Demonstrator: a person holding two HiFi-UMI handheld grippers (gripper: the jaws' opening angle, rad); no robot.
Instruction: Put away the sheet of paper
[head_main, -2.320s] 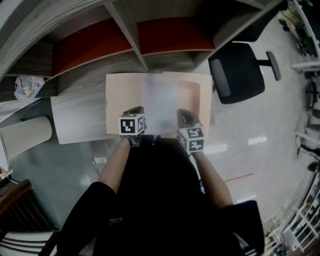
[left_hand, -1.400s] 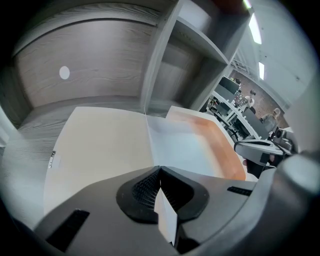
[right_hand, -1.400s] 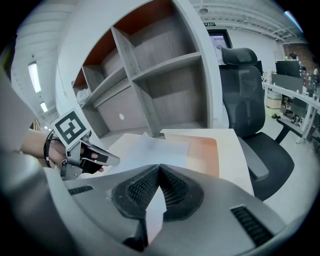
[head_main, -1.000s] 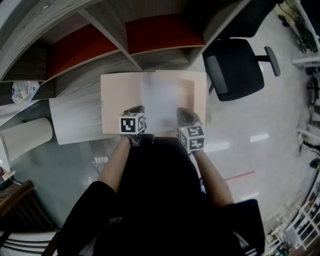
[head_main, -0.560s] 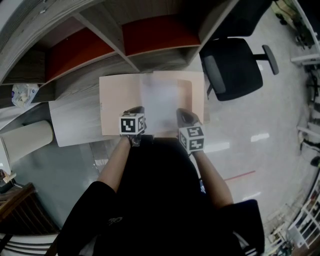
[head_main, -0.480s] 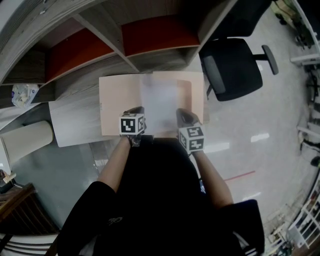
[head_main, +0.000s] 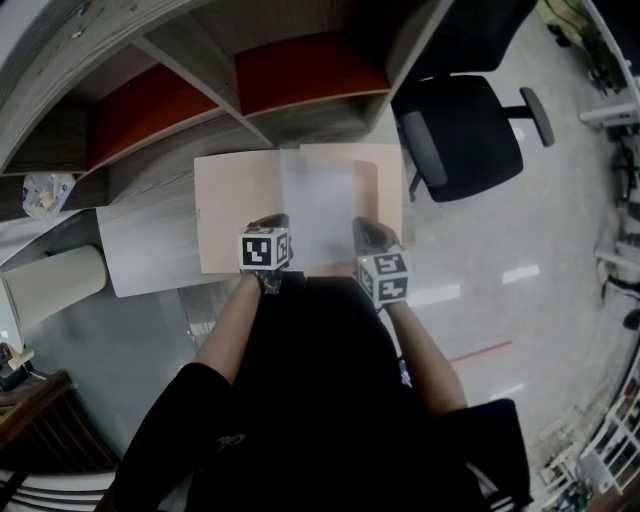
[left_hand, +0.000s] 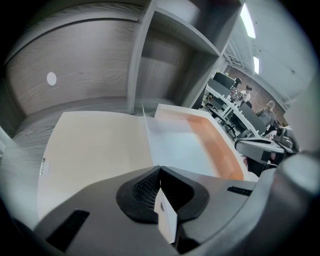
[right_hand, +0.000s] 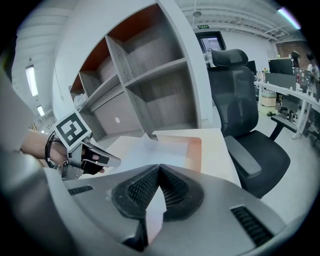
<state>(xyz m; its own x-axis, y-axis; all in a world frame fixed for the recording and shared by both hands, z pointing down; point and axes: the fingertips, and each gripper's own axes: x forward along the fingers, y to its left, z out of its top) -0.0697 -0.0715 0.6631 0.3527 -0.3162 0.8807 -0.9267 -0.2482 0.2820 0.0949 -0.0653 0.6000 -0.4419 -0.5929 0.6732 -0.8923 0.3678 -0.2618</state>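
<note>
A white sheet of paper (head_main: 320, 205) hangs over an open beige folder (head_main: 235, 215) that lies flat on the grey wooden desk (head_main: 150, 245). My left gripper (head_main: 272, 224) is shut on the sheet's near left edge, my right gripper (head_main: 366, 230) on its near right edge. In the left gripper view the sheet (left_hand: 175, 145) runs out from the closed gripper (left_hand: 159, 172) above the folder (left_hand: 95, 150), whose inside right flap is orange. The right gripper view shows a paper corner pinched in the gripper (right_hand: 159, 170), the sheet (right_hand: 145, 150) beyond, and the left gripper (right_hand: 107, 160) at left.
Open shelf compartments (head_main: 310, 70) with red back panels rise behind the desk. A black office chair (head_main: 460, 130) stands at the right of the desk. A cream roll (head_main: 50, 280) and a crumpled bag (head_main: 40, 190) sit at the left. Glossy floor lies to the right.
In the head view the desk, folder and chair have drifted slightly left. Both grippers sit in the same spots, still shut on the sheet.
</note>
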